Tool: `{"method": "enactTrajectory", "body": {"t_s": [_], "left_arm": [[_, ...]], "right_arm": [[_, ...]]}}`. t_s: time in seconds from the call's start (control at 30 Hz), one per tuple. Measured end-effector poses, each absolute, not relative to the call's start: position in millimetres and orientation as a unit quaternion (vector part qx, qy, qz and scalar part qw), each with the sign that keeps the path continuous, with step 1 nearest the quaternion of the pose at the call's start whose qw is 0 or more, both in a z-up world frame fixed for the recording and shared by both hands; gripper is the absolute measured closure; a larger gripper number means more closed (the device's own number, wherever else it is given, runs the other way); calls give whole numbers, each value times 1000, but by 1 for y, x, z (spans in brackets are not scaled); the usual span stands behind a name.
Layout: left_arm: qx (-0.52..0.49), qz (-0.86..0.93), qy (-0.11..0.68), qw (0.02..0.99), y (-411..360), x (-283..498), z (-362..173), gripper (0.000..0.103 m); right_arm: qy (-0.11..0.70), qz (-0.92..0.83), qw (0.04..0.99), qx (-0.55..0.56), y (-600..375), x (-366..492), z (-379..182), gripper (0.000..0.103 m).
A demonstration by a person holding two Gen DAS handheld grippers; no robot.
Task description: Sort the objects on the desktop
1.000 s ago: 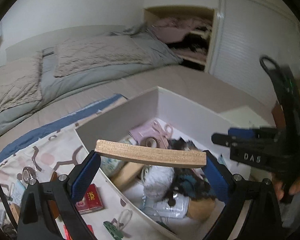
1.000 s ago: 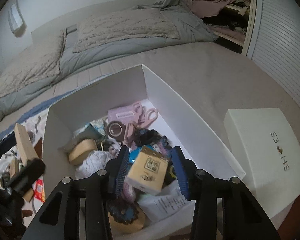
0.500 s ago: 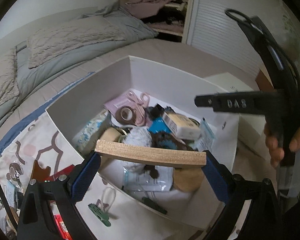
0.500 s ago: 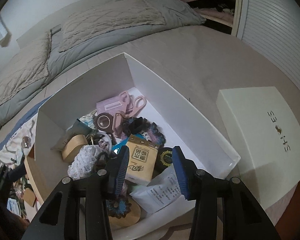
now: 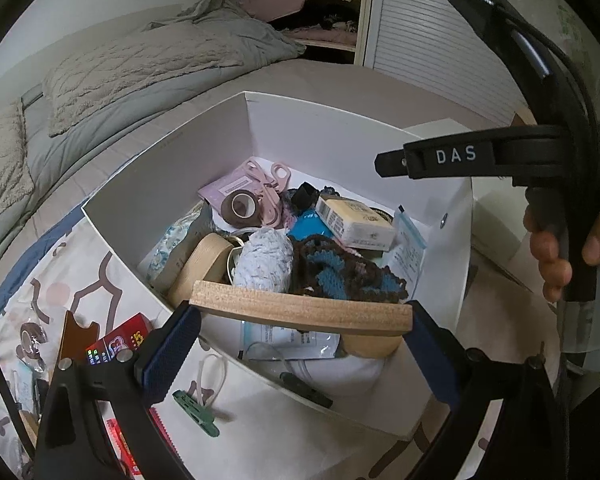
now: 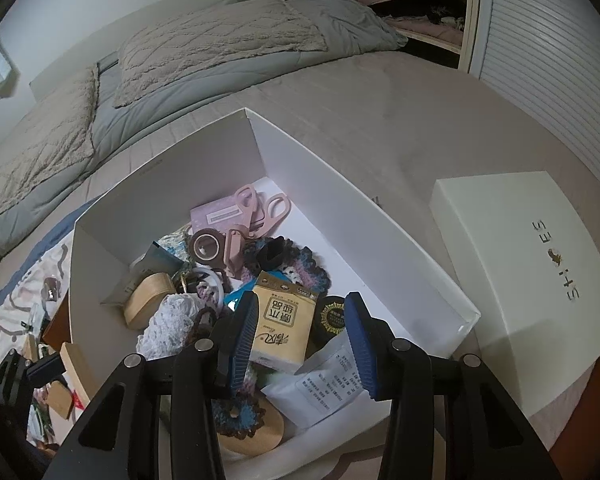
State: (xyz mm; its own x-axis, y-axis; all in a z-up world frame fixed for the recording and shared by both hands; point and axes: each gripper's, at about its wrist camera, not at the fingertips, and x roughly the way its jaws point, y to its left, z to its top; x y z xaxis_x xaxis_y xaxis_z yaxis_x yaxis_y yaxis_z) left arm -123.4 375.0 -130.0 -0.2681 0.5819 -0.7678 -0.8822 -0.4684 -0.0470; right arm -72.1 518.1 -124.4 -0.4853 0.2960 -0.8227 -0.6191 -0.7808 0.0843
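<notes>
While both grippers hang over the white box (image 6: 360, 216) on the bed (image 6: 380, 120), status:

- Left gripper (image 5: 302, 314): jaws clenched on the wooden strip (image 5: 300, 308), one blue pad on each end. Strip sits level across my view, above the box's near corner. Not touching the contents as far as I can see.
- Right gripper (image 6: 300, 308): jaws drawn in to their narrowest, grasping nothing. Tissue pack (image 6: 284, 328) shows through the gap but lies in the box below the pads. Left view confirms: pack flat on the pile, my right fingers above it at 2 o'clock, hand (image 5: 560, 248) on the handle at 3 o'clock.
- Box contents, right view: pink scissors (image 6: 260, 216) at 12 o'clock against the far wall, brown tape roll (image 6: 206, 246) touching them at 11 o'clock, white lace bundle (image 6: 168, 320) at 9 o'clock, printed paper packet (image 6: 328, 380) at 5 o'clock under the right pad.
- Crochet piece (image 5: 340, 268) lies just behind the strip in the left view.
- Box lid (image 6: 520, 264) lies flat on the bed at 3 o'clock, just beside the box.
- Unsorted: red packet (image 5: 124, 338) and green clip (image 5: 196, 412) on the patterned cloth (image 5: 80, 280), 8 o'clock, outside the box.
</notes>
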Motion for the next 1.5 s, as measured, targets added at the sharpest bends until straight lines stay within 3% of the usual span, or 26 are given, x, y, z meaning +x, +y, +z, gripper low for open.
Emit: {"method": "enactTrajectory", "body": {"t_s": [0.97, 1.37, 1.43, 1.47, 1.5], "left_arm": [[-361, 800, 151, 454, 358, -128, -110, 0], [-326, 849, 103, 402, 326, -141, -84, 0], [-321, 858, 91, 391, 317, -145, -78, 0], [-318, 863, 87, 383, 312, -146, -76, 0], [-316, 867, 85, 377, 310, -148, -74, 0]], "right_arm": [[202, 856, 252, -403, 511, -61, -118, 58], [156, 895, 226, -351, 480, -59, -96, 58], [156, 900, 219, -342, 477, -59, -93, 48], [155, 903, 219, -337, 476, -58, -92, 34], [152, 906, 220, -329, 474, -57, -90, 27]]}}
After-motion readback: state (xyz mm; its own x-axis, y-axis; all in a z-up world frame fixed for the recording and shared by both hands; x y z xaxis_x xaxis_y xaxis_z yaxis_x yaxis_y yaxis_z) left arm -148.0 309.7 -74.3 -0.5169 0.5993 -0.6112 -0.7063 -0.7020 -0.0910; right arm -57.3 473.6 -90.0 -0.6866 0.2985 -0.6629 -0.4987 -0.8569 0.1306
